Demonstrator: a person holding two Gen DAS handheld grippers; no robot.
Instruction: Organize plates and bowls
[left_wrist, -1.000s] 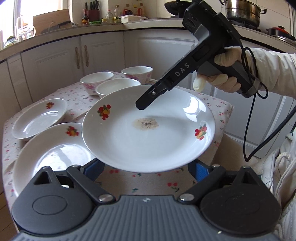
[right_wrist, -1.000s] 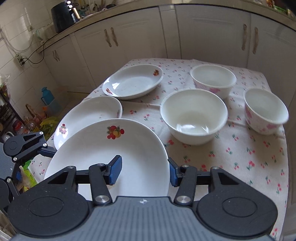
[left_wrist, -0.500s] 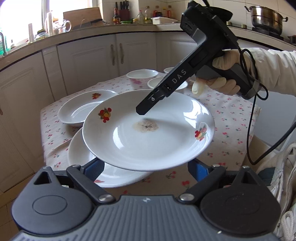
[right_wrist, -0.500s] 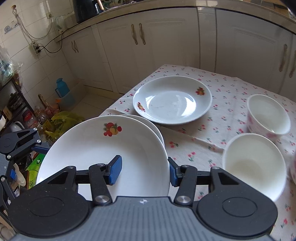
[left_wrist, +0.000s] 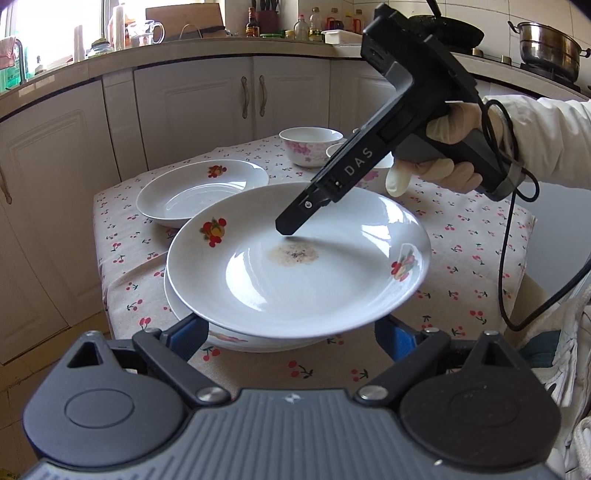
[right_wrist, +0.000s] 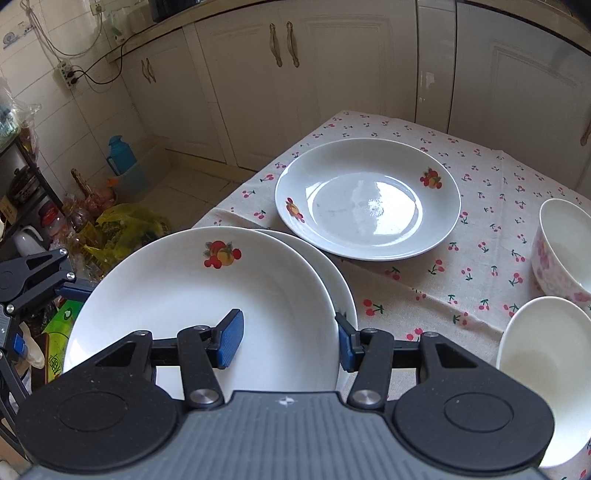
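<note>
A white plate with fruit prints (left_wrist: 295, 266) (right_wrist: 192, 295) hangs just above a second plate (left_wrist: 229, 336) (right_wrist: 343, 280) on the table's near corner. My right gripper (right_wrist: 288, 338) is shut on its rim, one finger over the dish and one under; it shows in the left wrist view (left_wrist: 291, 225). My left gripper (left_wrist: 291, 332) is open under the plate's near rim. A third plate (left_wrist: 199, 192) (right_wrist: 369, 199) lies behind. Two flowered bowls (left_wrist: 310, 146) (right_wrist: 561, 247) and a plain white bowl (right_wrist: 546, 373) stand to the right.
The table has a cherry-print cloth (left_wrist: 461, 258) (right_wrist: 424, 288) and stands in a corner of white cabinets (left_wrist: 221, 107). Bags and bottles crowd the floor at the left (right_wrist: 110, 221). A cable (left_wrist: 506, 240) hangs from the right gripper.
The held plate has moved left across the table and down, from beside the second plate to right over it. Both grippers moved with it.
</note>
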